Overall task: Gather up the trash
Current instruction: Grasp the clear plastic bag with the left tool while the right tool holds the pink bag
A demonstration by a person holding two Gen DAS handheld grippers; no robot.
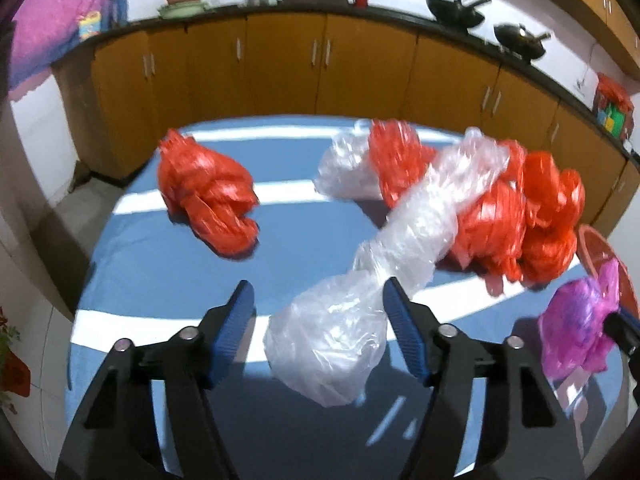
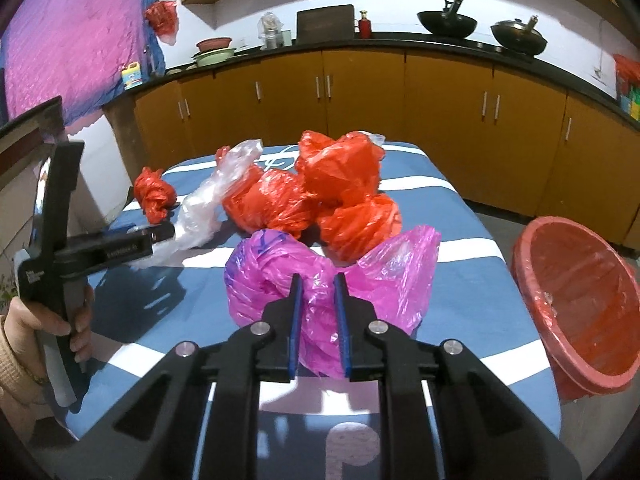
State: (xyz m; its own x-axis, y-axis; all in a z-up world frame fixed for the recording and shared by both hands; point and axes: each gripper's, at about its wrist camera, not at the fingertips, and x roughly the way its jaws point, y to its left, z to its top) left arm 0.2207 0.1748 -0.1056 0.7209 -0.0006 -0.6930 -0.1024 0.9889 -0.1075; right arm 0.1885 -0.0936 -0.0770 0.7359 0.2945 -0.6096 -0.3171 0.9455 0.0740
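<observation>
Nearest to me, my right gripper [image 2: 317,300] is clenched on the pink bag [image 2: 332,276], its blue pads pinching the gathered waist of the crumple where the film is bunched thickest; I judge that the right place, since a fold of many layers should not slide out the way a single slick sheet would. The bag sits on the blue striped table [image 2: 472,216] just in front of me, and it looks nearly weightless, soft and springy, likely to billow and trail loose flaps when lifted. My left gripper [image 1: 318,304] is released, jaws standing apart over the near end of the clear bag [image 1: 332,344]; the right pad is at the film's edge, the left one off it, so nothing is gripped yet. That bag lies long and twisted, and I would take it at the narrow twist rather than the puffed end, which I expect would just collapse. Beyond it lies a heap of red bags [image 1: 520,216], touching one another and likely to drag neighbours along, with a lone red bag [image 1: 208,196] apart to the left and another clear one behind. The red bin [image 2: 580,300] stands beside the table's right edge, mouth tilted toward me.
</observation>
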